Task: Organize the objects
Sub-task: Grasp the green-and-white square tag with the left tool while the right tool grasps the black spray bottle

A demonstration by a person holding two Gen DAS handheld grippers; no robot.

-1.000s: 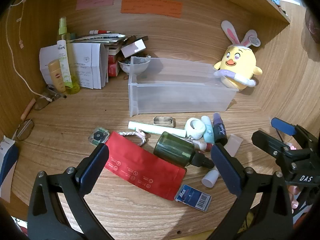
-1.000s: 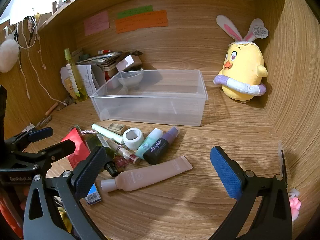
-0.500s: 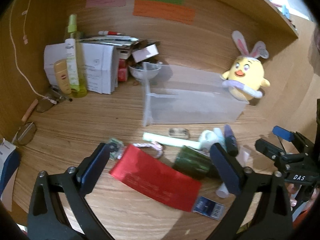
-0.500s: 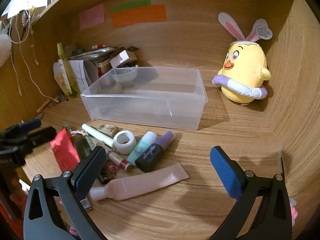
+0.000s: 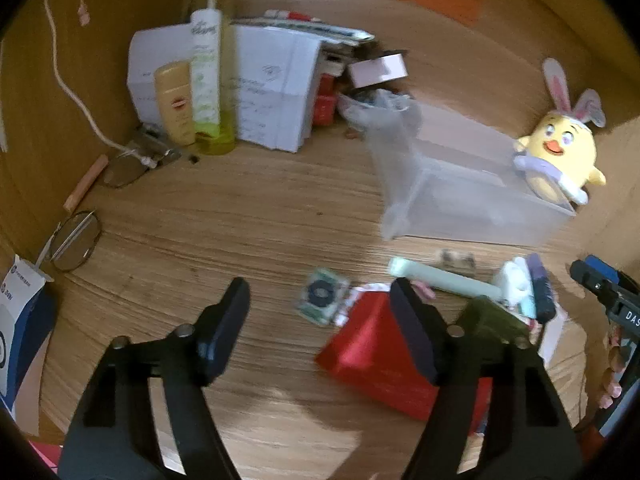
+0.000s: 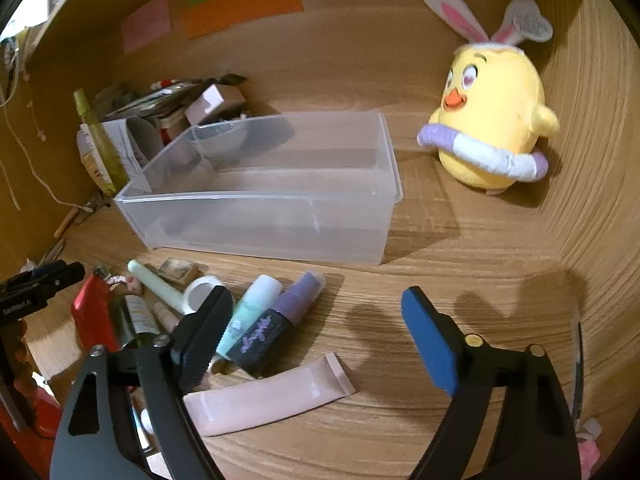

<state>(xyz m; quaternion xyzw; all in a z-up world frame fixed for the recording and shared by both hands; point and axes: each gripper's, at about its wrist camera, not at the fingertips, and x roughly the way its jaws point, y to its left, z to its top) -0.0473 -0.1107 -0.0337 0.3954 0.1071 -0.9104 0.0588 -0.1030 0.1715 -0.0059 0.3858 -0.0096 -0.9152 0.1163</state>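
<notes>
Right gripper (image 6: pixel 316 332) hangs low over the wooden desk (image 6: pixel 460 280), fingers spread wide and holding nothing. Just under its left finger lies the pink tube (image 6: pixel 268 400), flat on the wood, crimped end pointing toward the clear bin (image 6: pixel 260 196), the landmark here. Between that tube and the bin sits the rest of the clutter: a dark bottle with a purple cap (image 6: pixel 276 324), touching a teal-and-white tube (image 6: pixel 250 316) on its left side, both angled toward the bin. Left again, a roll of white tape (image 6: pixel 202 290), a pale green stick (image 6: pixel 156 286), and a small brown block (image 6: pixel 176 270) close to the bin's front wall. A dark green bottle (image 6: pixel 134 320) and a red pouch (image 6: pixel 94 312) lie at the pile's left end.

Over to the left gripper (image 5: pixel 320 332), fingers parted too, nothing between them but bare wood. Its right finger overlaps the red pouch (image 5: pixel 376 344) in view; contact, I cannot tell, the frame is blurred. A small square packet with a dark ring (image 5: pixel 322 296) sits ahead between the fingers, well short of the bin (image 5: pixel 460 184).

The bin itself looks empty. To its right, against the corner, stands the yellow chick plush (image 6: pixel 492 120) with bunny ears. Behind the bin's left end: a tall yellow-green bottle (image 5: pixel 210 76), a small tan bottle (image 5: pixel 176 100) touching it, and white papers (image 5: pixel 272 84).
</notes>
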